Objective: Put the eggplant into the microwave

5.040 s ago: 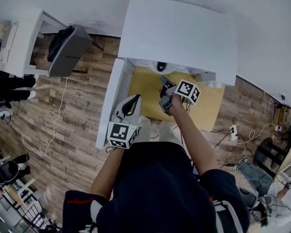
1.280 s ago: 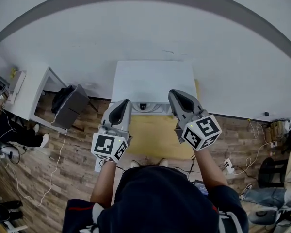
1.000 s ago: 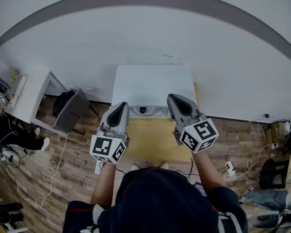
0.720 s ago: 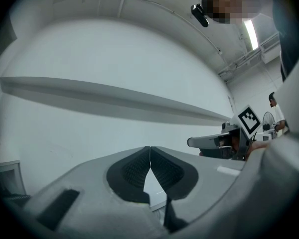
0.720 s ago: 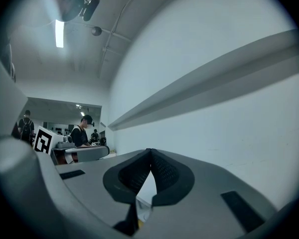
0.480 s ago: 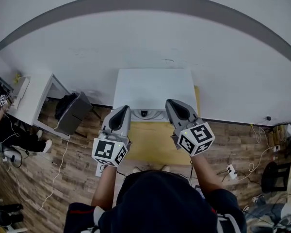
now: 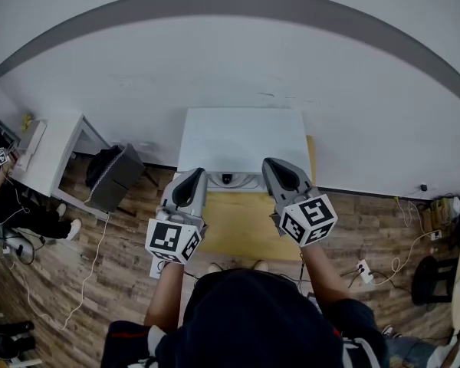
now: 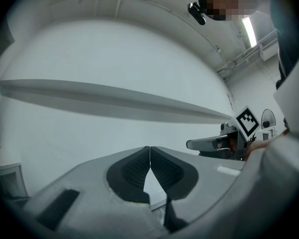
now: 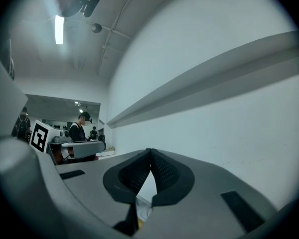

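With the left claw (image 8: 149,152) and right claw (image 9: 149,154) both pressed together on nothing, level above the counter (image 7: 238,225) before the white microwave (image 7: 241,140), and no eggplant visible, presumably inside, hold them clear.

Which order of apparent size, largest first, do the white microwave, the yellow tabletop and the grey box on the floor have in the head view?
1. white microwave
2. yellow tabletop, partly covered
3. grey box, farther from the camera
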Action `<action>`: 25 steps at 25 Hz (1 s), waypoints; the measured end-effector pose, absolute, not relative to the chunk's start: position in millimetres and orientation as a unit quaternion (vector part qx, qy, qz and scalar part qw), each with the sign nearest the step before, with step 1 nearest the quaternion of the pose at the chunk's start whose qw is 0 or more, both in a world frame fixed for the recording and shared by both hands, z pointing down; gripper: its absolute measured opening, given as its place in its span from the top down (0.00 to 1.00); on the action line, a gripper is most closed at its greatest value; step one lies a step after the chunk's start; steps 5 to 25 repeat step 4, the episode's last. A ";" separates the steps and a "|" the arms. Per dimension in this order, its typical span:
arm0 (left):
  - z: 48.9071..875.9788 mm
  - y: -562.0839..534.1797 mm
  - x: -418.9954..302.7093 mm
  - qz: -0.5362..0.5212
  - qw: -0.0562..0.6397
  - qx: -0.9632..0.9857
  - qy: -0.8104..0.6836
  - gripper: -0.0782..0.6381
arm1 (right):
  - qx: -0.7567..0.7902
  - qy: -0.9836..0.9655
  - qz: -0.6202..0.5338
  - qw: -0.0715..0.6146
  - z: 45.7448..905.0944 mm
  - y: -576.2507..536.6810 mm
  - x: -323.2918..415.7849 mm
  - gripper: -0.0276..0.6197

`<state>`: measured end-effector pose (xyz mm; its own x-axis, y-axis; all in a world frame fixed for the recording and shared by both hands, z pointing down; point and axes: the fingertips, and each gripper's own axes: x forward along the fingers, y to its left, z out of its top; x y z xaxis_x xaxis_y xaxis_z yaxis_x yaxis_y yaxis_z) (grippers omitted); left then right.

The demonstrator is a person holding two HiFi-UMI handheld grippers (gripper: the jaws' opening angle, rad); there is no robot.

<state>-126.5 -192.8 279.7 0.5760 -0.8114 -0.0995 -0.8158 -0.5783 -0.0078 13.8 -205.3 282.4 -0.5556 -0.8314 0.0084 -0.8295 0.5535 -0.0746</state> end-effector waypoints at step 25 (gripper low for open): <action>279.4 -190.3 -126.1 0.042 0.028 -0.887 0.460 0.87 | -0.471 0.881 -0.035 0.014 282.9 -202.7 12.9 0.94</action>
